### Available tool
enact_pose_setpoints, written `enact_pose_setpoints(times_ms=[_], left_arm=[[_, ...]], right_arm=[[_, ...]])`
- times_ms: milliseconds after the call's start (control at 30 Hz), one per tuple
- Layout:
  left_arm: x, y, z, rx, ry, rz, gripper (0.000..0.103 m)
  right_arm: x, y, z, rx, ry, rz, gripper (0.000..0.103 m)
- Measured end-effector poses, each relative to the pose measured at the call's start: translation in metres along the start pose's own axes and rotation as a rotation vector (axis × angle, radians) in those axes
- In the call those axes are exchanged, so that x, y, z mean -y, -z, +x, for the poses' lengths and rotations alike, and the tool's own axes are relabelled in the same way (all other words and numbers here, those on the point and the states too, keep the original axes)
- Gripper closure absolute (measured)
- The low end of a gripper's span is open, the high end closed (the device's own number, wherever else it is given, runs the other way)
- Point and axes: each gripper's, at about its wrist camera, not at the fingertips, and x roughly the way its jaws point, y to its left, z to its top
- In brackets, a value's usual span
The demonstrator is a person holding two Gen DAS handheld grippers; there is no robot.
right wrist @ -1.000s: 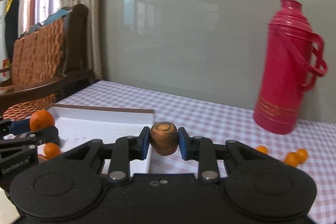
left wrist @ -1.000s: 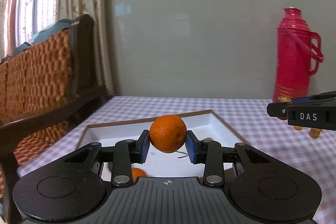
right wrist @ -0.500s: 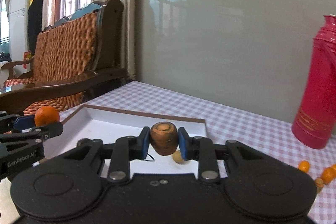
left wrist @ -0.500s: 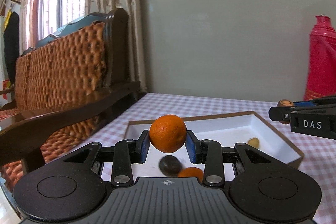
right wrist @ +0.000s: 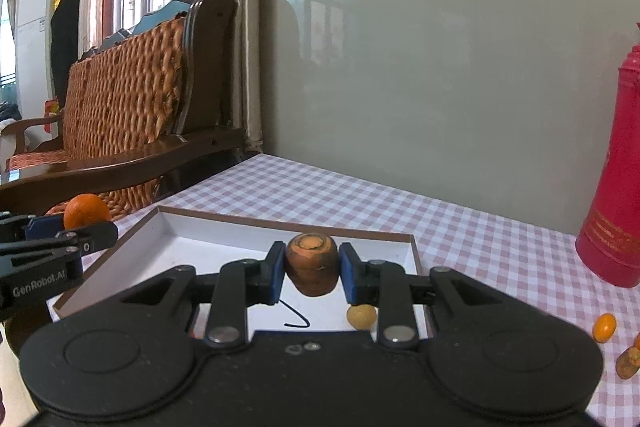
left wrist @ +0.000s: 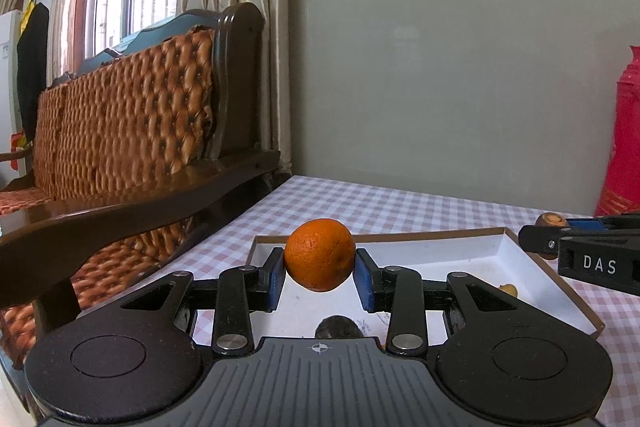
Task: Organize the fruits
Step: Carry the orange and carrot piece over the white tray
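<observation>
My left gripper is shut on an orange and holds it above the near left part of a white tray with a brown rim. My right gripper is shut on a carrot stub, held over the same tray. In the tray lie a dark fruit under my left gripper and a small yellowish fruit. The right gripper also shows in the left wrist view, the left gripper with the orange in the right wrist view.
A red thermos stands at the right on the checked tablecloth. Small orange fruits lie near it. A wooden sofa with a woven back stands close to the table's left edge.
Both views have swung left: the thermos slid toward the right edge, the sofa came further in. Both grippers moved over the tray, still holding their loads.
</observation>
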Motion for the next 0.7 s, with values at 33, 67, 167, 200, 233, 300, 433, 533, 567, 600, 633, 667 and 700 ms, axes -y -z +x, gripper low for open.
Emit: enact_pose_setpoints(times_ms=[33,67,167,200,233,300,433,533,567,600,633,667,700], left_arm=[[0.000,0.000,0.002,-0.005,0.001,0.001,0.066],[0.000,0.000,0.004,-0.007,-0.001,-0.002,0.066],[-0.003,0.000,0.009,-0.011,-0.007,-0.002,0.066],[-0.004,0.000,0.011,-0.011,-0.009,-0.004,0.066],[-0.004,0.000,0.013,-0.011,-0.012,-0.002,0.066],[-0.006,-0.001,0.017,-0.017,-0.015,-0.003,0.066],[-0.007,-0.002,0.028,-0.027,-0.025,-0.003,0.066],[-0.008,-0.004,0.035,-0.029,-0.029,-0.005,0.066],[-0.007,-0.005,0.037,-0.029,-0.031,-0.006,0.066],[-0.007,-0.005,0.039,-0.030,-0.032,-0.005,0.066],[-0.007,-0.006,0.041,-0.032,-0.033,-0.006,0.066],[-0.008,-0.006,0.043,-0.036,-0.030,-0.007,0.066],[-0.007,-0.006,0.045,-0.039,-0.030,-0.008,0.066]], right_arm=[[0.000,0.000,0.001,0.001,0.002,-0.002,0.083],[-0.001,-0.001,0.003,0.001,0.003,-0.003,0.083],[0.000,-0.002,0.007,0.001,0.004,-0.005,0.083],[0.001,-0.002,0.008,-0.001,0.004,-0.006,0.083],[0.002,-0.002,0.010,-0.002,0.006,-0.008,0.083],[0.004,-0.004,0.014,-0.004,0.010,-0.012,0.083],[0.009,-0.006,0.022,-0.009,0.015,-0.013,0.083],[0.011,-0.007,0.026,-0.011,0.018,-0.008,0.083],[0.012,-0.007,0.028,-0.012,0.018,-0.008,0.083],[0.012,-0.007,0.030,-0.015,0.018,-0.010,0.083],[0.013,-0.007,0.031,-0.017,0.018,-0.011,0.083],[0.013,-0.007,0.033,-0.018,0.018,-0.013,0.083],[0.014,-0.008,0.035,-0.021,0.018,-0.014,0.083]])
